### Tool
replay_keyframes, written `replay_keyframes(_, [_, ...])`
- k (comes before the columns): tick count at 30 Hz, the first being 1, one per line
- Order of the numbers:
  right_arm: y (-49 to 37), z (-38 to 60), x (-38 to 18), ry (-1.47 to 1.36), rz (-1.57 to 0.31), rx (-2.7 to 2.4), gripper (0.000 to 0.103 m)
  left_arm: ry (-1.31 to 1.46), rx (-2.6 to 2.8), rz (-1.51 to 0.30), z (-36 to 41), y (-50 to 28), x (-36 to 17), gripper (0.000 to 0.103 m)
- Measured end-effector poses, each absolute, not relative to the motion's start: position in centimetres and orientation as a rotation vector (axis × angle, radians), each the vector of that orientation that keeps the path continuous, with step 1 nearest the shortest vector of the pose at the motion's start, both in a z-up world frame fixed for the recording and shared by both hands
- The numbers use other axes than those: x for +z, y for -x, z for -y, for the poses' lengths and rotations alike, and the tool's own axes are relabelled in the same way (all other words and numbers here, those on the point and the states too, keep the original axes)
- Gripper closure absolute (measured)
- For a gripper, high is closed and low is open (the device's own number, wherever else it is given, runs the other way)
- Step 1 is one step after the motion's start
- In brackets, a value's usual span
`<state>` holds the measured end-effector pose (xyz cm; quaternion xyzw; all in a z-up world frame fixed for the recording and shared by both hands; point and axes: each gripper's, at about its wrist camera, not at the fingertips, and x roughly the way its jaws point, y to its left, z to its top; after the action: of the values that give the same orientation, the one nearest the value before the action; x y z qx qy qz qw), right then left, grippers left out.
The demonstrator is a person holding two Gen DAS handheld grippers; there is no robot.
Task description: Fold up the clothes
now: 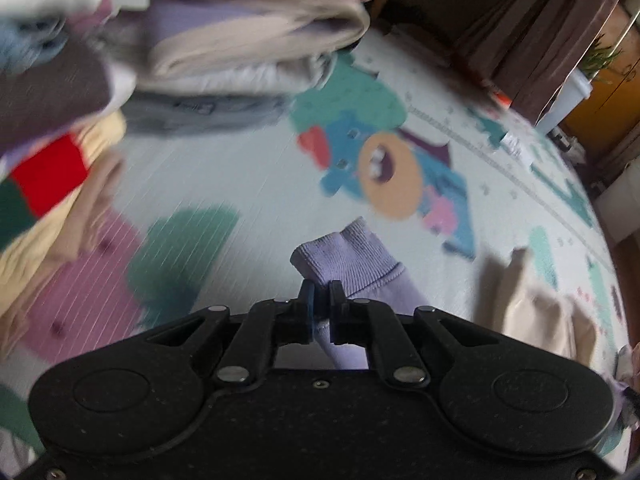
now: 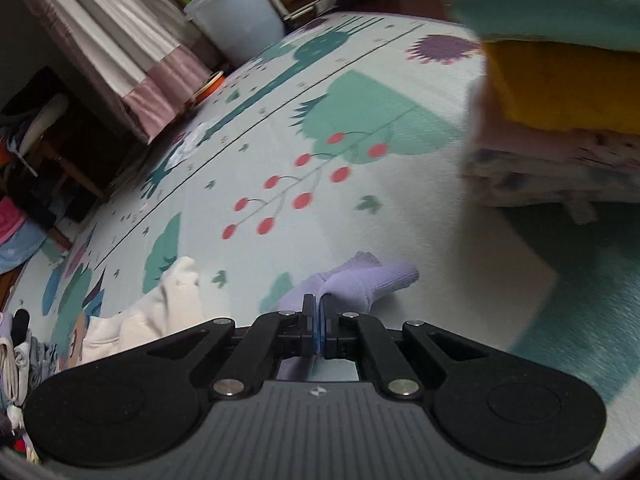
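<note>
A lilac garment with a ribbed cuff (image 1: 352,260) is pinched in my left gripper (image 1: 322,290), which is shut on it; the cloth hangs down between the fingers above the patterned play mat (image 1: 248,176). In the right wrist view, my right gripper (image 2: 319,304) is shut on another bunched part of the same lilac garment (image 2: 360,280), just above the mat (image 2: 360,200). A cream garment (image 2: 160,308) lies crumpled on the mat to the left of the right gripper, and it appears in the left wrist view as a cream garment (image 1: 540,312) at the right.
Stacks of folded clothes (image 1: 248,40) fill the far left of the mat, with more piles (image 1: 52,184) along the left edge. Another folded stack (image 2: 560,100) rises at the right. A curtain (image 2: 120,48), a white plant pot (image 2: 236,12) and dark furniture (image 2: 52,140) border the mat.
</note>
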<state>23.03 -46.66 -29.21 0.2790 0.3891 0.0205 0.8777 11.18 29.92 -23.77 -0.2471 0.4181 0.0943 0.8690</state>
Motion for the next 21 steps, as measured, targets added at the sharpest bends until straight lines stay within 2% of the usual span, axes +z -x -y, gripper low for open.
replay_keyframes(9, [-18.9,49.2,-30.6,-0.564,-0.806,-0.104,0.099,0.531,0.231,-0.886,-30.4,-9.7,-26.6,0.099])
replay_keyframes(15, [-18.0,49.3,-32.6,-0.434,-0.875,-0.146,0.099,0.484,0.237,-0.899,-30.3,-10.5,-28.0,0.099])
replay_keyframes(21, [-16.4,49.2,-33.4,-0.455,-0.894,-0.179,0.099,0.515,0.277,-0.891,-30.9,-9.1,-28.3,0.098])
